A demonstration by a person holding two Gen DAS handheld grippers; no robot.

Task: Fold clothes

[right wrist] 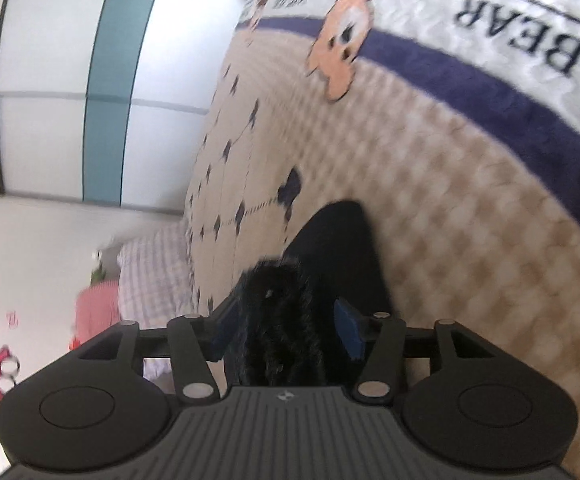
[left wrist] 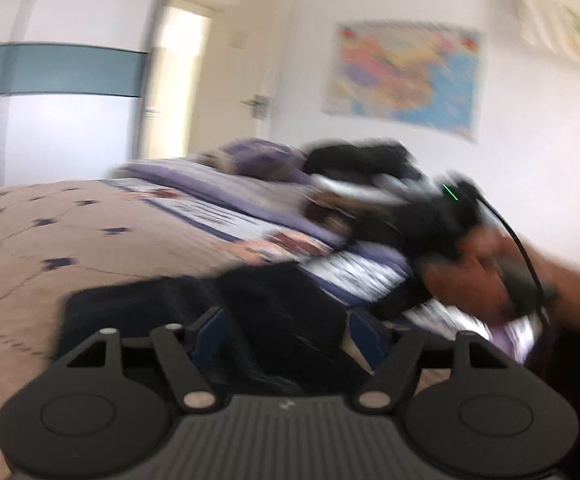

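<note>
A black garment (left wrist: pixel 193 304) lies on the beige quilted bed cover (left wrist: pixel 49 240), and part of it runs between the blue pads of my left gripper (left wrist: pixel 285 336), whose jaws stand wide around it. The right gripper (left wrist: pixel 374 188) shows blurred at the right of the left wrist view, held in a hand. In the right wrist view my right gripper (right wrist: pixel 285 328) holds a bunched, fuzzy black piece of the garment (right wrist: pixel 285 320) between its blue pads, with the rest trailing onto the bed cover (right wrist: pixel 450 240).
A white and purple blanket with bear print (right wrist: pixel 490 20) lies across the bed, with purple bedding (left wrist: pixel 249 164) behind. A wardrobe with a teal band (left wrist: pixel 57 68), a door and a wall map (left wrist: pixel 406 76) stand beyond. A checked cloth (right wrist: pixel 153 276) hangs at the bed's edge.
</note>
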